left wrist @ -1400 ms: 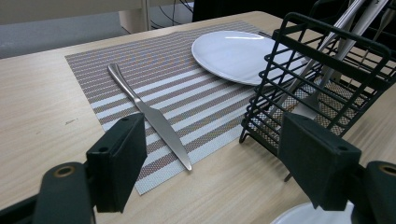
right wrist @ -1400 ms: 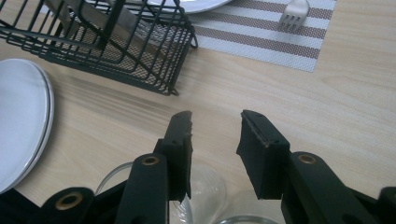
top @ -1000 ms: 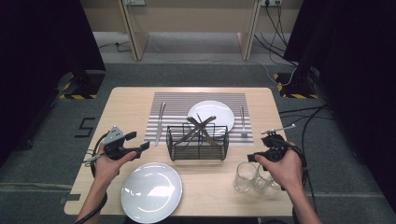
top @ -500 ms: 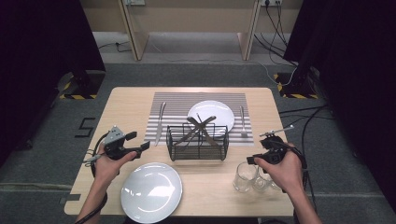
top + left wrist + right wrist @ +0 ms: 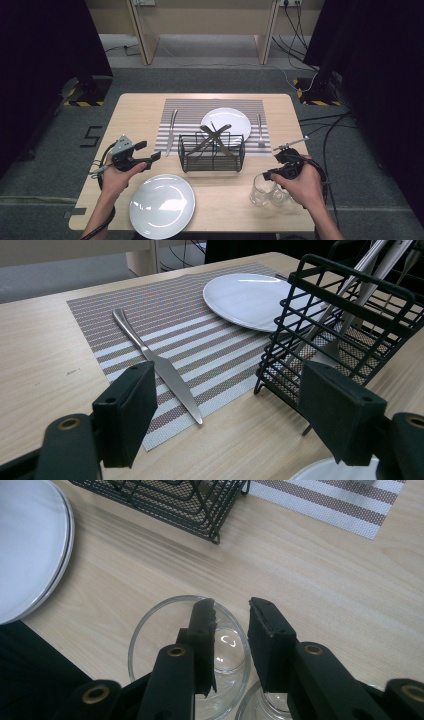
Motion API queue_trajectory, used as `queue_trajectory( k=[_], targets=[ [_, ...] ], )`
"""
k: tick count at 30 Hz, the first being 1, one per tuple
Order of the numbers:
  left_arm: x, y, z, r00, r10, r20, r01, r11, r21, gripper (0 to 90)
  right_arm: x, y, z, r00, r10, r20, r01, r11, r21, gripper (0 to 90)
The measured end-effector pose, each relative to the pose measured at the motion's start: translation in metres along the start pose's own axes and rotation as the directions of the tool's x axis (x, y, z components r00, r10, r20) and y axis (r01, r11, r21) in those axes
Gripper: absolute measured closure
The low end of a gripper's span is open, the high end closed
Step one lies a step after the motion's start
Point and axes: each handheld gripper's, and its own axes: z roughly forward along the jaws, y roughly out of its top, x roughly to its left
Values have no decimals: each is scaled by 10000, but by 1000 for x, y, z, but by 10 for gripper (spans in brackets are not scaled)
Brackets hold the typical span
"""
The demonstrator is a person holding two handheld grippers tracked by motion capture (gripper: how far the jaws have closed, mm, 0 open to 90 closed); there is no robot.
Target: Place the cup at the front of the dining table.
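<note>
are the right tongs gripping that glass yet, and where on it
Not clearly. The right tongs straddle the near glass's rim, one jaw inside and one outside, and have just been closing; whether the pads press the wall cannot be told.

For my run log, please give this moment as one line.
right gripper: jaws closing astride glass rim, no grip yet | left gripper: open, idle near basket | second glass beside
</note>
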Motion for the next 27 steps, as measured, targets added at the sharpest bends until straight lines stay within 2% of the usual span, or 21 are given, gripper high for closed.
queue_trajectory(
  k=[12, 19, 27],
  targets=[
    [0, 0, -1, 10000, 13, -8, -13, 10000, -4, 234, 2, -1, 2, 9988, -468, 126, 463, 9982, 379, 738],
    [0, 1, -2, 10000, 40, -22, -40, 10000, -32, 234, 4, -3, 9, 9976, -694, 80, 687, 9954, 675, 811],
    [-1, 1, -1, 10000, 49, -13, -49, 10000, -32, 234, 10, -1, 13, 9958, -916, 82, 909, 9940, 603, 816]
  ],
)
